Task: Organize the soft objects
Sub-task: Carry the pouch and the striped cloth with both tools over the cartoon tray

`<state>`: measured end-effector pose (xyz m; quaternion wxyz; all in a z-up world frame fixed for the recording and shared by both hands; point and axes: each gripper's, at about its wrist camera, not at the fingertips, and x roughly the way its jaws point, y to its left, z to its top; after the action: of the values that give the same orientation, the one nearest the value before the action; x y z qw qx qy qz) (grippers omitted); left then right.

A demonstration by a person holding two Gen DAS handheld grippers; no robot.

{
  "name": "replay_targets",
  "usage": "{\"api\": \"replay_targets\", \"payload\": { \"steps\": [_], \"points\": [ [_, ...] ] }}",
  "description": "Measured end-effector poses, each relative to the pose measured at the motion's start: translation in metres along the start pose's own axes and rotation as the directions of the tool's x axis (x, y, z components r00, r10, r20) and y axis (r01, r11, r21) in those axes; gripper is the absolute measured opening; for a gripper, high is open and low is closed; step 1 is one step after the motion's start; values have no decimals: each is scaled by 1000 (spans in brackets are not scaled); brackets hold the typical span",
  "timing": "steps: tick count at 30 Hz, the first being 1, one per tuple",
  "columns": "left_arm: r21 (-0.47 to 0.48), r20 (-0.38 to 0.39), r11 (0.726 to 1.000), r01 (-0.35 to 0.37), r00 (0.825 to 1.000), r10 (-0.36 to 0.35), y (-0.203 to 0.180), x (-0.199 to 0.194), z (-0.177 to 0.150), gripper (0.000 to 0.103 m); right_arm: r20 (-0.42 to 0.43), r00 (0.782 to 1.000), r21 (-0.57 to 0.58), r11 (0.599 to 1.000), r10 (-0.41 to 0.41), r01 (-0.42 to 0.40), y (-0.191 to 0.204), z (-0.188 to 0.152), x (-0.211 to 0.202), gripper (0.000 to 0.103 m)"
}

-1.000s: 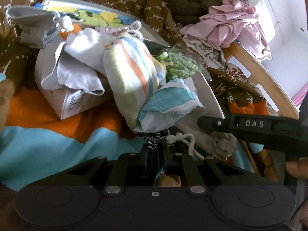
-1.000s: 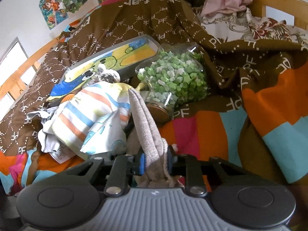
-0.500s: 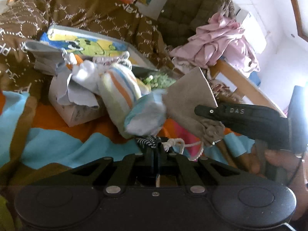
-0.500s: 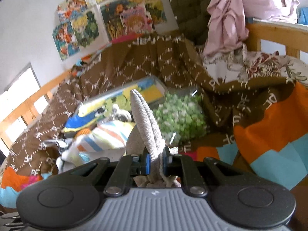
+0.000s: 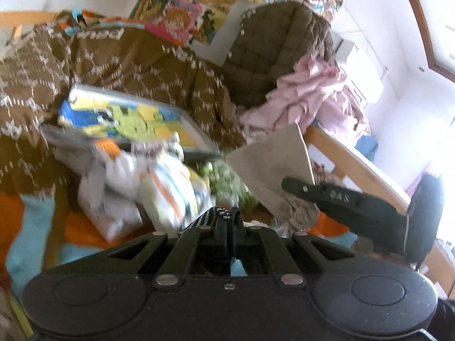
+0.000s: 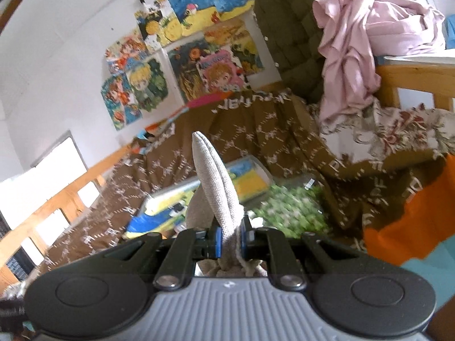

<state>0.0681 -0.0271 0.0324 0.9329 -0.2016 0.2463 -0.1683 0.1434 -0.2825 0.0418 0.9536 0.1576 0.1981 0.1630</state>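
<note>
The right gripper [image 6: 229, 237] is holding a grey cloth pouch [image 6: 216, 187] with its jaws clamped near the gathered neck, above the bed [image 5: 34, 221]. The left gripper [image 5: 226, 218] is closing its jaws on a black-and-white cord [image 5: 220, 213]. If both are pulling apart, the thin cord may slip out, or the pouch may be dropping onto the striped towel [image 5: 170, 196].

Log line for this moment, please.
right claw: shut on beige drawstring pouch, lifted off bed | left claw: shut on black-and-white cord | soft pile: on blanket
</note>
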Motion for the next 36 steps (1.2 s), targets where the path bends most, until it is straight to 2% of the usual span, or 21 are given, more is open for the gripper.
{"api": "replay_targets", "payload": {
  "steps": [11,18,24,30,36],
  "points": [
    [2,146,996,-87,986,86,14,-2,67,2,46,994,6,996,94,-95,14,39,47,14],
    [-10,215,991,-130,968,129,28,14,109,2,77,984,-14,987,159,-158,30,69,104,14],
    [-31,251,986,-164,954,167,47,50,146,2,79,978,4,981,195,-196,31,81,156,14],
    [-20,265,977,-214,941,212,60,103,173,2,74,973,77,972,218,-224,6,88,211,14],
    [-51,230,970,-237,943,243,75,164,181,2,16,981,169,966,195,-195,-32,80,259,14]
  ]
}}
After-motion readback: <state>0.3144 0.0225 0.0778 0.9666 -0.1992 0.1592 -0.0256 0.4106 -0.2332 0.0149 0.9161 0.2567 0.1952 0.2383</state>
